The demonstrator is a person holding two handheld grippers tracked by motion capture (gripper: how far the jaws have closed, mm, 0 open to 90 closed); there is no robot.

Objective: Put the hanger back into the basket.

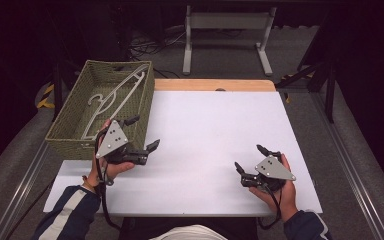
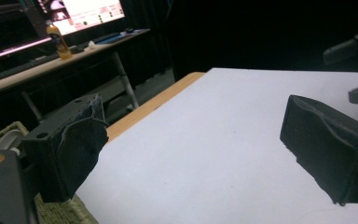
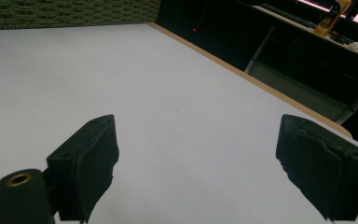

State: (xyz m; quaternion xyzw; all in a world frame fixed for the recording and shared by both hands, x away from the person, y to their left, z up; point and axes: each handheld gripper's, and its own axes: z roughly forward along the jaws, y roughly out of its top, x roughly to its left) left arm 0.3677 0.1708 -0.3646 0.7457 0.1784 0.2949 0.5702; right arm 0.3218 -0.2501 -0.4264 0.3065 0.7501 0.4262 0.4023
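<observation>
Table (image 1: 205, 145): white, bare.
Basket (image 1: 70, 120): woven, hanger (image 1: 112, 97) inside.
Left gripper (image 1: 145, 134): jaws spread, beside basket.
Right gripper (image 1: 250, 159): jaws spread, empty.
Risk: hanger hook snagging the weave on lift-out.

Room dark, walls black. Grey floor (image 1: 15, 150) around table. White tabletop (image 1: 205, 140) centre frame, wooden edge strip (image 1: 215, 85) along far side. White desk frame (image 1: 227, 22) at top centre, cables on floor beside it. Left gripper view, upper left: lit monitor (image 2: 81, 11), desk (image 2: 51, 63), yellow bottle (image 2: 58, 42).
</observation>
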